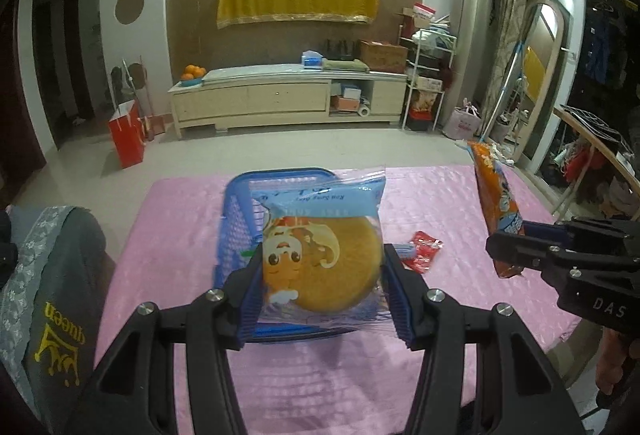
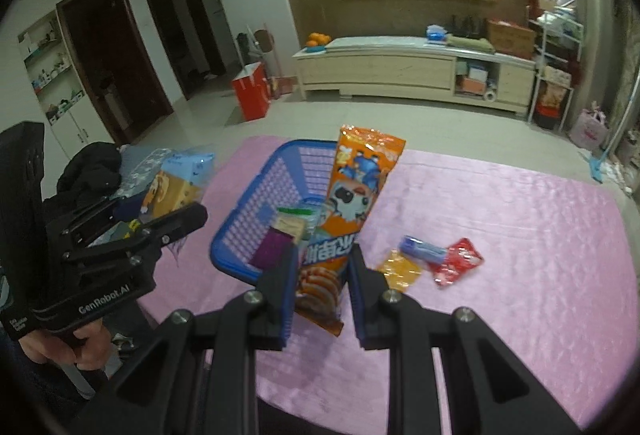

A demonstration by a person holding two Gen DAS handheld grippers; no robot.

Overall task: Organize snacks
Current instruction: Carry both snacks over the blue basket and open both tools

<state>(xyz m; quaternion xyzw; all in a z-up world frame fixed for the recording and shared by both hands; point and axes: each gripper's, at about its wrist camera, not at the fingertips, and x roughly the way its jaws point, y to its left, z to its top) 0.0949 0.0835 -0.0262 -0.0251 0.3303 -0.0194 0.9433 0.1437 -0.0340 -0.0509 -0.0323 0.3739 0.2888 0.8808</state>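
The desk (image 2: pixel 500 235), under a pink cloth, is carrying a blue basket (image 2: pixel 248 207) near its far edge. The left tool (image 1: pixel 322 295) is pinching a cake packet (image 1: pixel 320 255) above the basket. The right tool (image 2: pixel 322 299) is pinching an orange bag (image 2: pixel 352 195) upright. Three small packets (image 2: pixel 432 261) are lying right of the basket.

On the table (image 2: pixel 520 235), three small packets (image 2: pixel 432 261) lie just right of the basket (image 2: pixel 240 231).
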